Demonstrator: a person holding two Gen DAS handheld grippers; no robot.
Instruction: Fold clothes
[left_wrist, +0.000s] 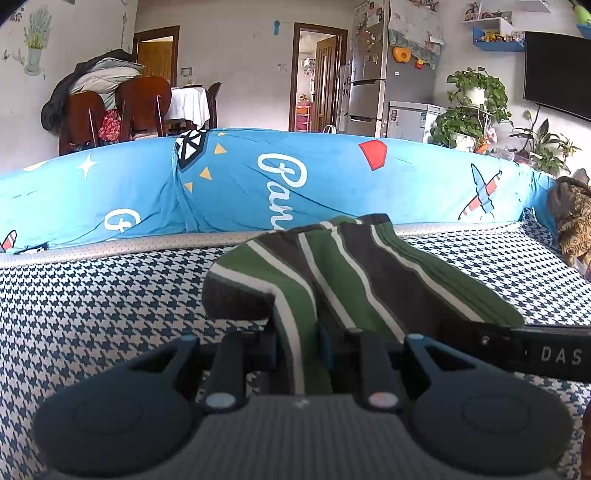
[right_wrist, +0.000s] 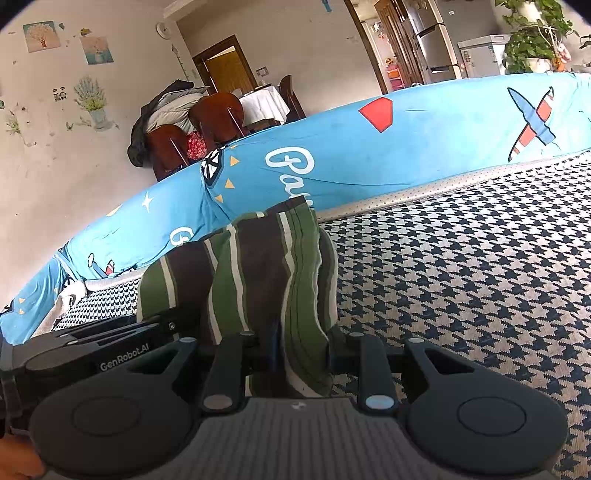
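Observation:
A striped garment (left_wrist: 332, 269) in green, dark brown and white lies bunched on the houndstooth sofa seat (left_wrist: 110, 295). My left gripper (left_wrist: 298, 345) is shut on its near edge, cloth pinched between the pads. In the right wrist view the same striped garment (right_wrist: 258, 273) rises in a folded heap, and my right gripper (right_wrist: 301, 350) is shut on a thick fold of it. The right gripper's body (left_wrist: 546, 352) shows at the right of the left wrist view, and the left gripper's body (right_wrist: 110, 350) at the left of the right wrist view, so both stand side by side.
A blue printed cover (left_wrist: 295, 177) drapes the sofa back behind the garment. A brown patterned bundle (left_wrist: 572, 218) sits at the seat's right end. Beyond are wooden chairs (left_wrist: 140, 107) piled with clothes, a fridge (left_wrist: 369, 74), potted plants (left_wrist: 476, 107) and a wall TV (left_wrist: 557, 70).

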